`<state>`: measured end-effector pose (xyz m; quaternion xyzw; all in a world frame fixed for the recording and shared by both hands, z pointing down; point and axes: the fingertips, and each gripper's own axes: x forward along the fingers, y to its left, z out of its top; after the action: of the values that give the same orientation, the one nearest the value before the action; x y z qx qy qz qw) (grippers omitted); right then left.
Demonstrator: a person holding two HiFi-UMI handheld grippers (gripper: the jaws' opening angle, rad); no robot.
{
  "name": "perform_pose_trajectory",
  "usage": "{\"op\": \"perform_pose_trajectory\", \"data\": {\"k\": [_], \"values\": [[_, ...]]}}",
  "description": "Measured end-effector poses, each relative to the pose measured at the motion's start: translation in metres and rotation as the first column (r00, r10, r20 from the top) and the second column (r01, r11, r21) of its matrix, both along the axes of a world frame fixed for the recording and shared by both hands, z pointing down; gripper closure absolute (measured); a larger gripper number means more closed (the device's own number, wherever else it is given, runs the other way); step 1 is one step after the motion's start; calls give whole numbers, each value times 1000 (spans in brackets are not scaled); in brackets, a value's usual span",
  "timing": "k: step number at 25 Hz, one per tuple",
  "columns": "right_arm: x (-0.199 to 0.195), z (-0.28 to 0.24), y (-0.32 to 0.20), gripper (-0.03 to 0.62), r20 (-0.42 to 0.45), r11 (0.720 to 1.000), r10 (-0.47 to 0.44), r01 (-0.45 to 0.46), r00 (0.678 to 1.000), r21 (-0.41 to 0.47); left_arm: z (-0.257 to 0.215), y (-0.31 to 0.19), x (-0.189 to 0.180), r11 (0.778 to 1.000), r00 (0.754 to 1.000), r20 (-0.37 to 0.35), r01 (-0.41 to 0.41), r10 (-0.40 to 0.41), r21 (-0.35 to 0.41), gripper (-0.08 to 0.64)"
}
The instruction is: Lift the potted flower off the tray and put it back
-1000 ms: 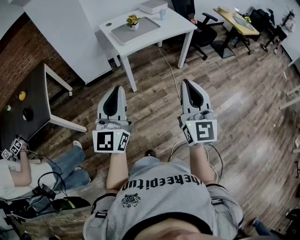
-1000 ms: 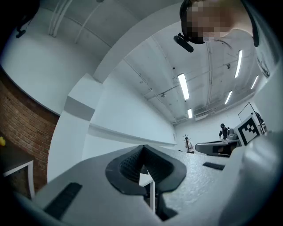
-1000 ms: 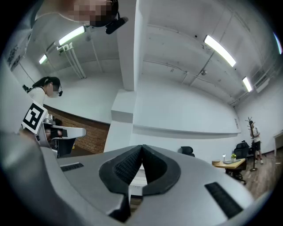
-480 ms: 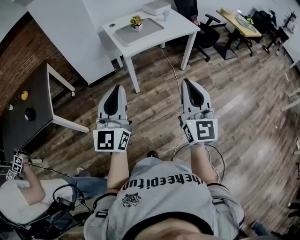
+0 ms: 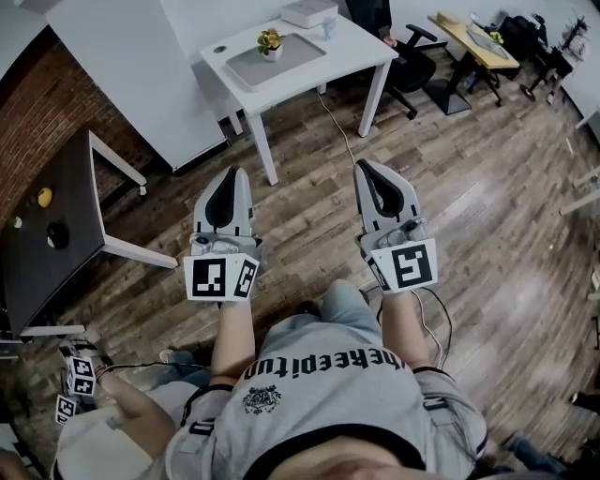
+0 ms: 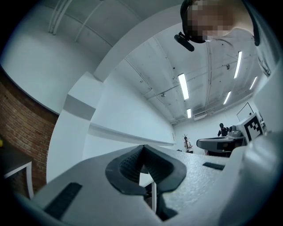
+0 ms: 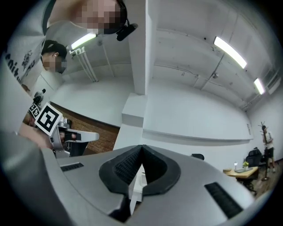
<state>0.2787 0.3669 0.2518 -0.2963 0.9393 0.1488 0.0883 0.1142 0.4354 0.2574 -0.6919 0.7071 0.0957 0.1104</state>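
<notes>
Head view: we hold both grippers out over the wood floor [image 5: 309, 234], nowhere near the job. On the left gripper [image 5: 230, 175] the fingers are pressed together with nothing between them. Left gripper view agrees: pads meet at the tip, and only wall and ceiling show beyond. The right gripper [image 5: 365, 169] is the same, fingers closed on each other and empty, and the right gripper view shows its pads touching.

The potted flower [image 5: 269, 43] stands upright on the grey tray [image 5: 298, 56], on the white table [image 5: 354, 58]. It is well ahead of both sets of fingertips, roughly between the lines they point along and nearer the left gripper's line. A white box [image 5: 309, 12] sits on the table beyond the tray.

Progress, as we judge it: the lift is not started. The pot is on the tray and neither gripper is within reach. What is left is everything: close in on the table, spread one gripper's fingers, pinch the pot, raise it clear of the tray, set it back down and let go.
</notes>
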Motion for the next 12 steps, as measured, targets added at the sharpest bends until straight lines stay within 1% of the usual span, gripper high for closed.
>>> {"op": "perform_pose_trajectory", "data": {"k": [3, 6, 12], "values": [[1, 4, -13, 589, 19, 999, 32, -31, 999, -31, -1, -9, -5, 1000, 1000, -5, -3, 3, 6, 557], [-4, 10, -32, 589, 14, 997, 66, -66, 998, -49, 1, -21, -14, 1000, 1000, -4, 1, -1, 5, 557], [-34, 15, -88, 589, 14, 996, 68, -67, 998, -58, 4, -68, -47, 1000, 1000, -7, 21, -21, 16, 557]]}}
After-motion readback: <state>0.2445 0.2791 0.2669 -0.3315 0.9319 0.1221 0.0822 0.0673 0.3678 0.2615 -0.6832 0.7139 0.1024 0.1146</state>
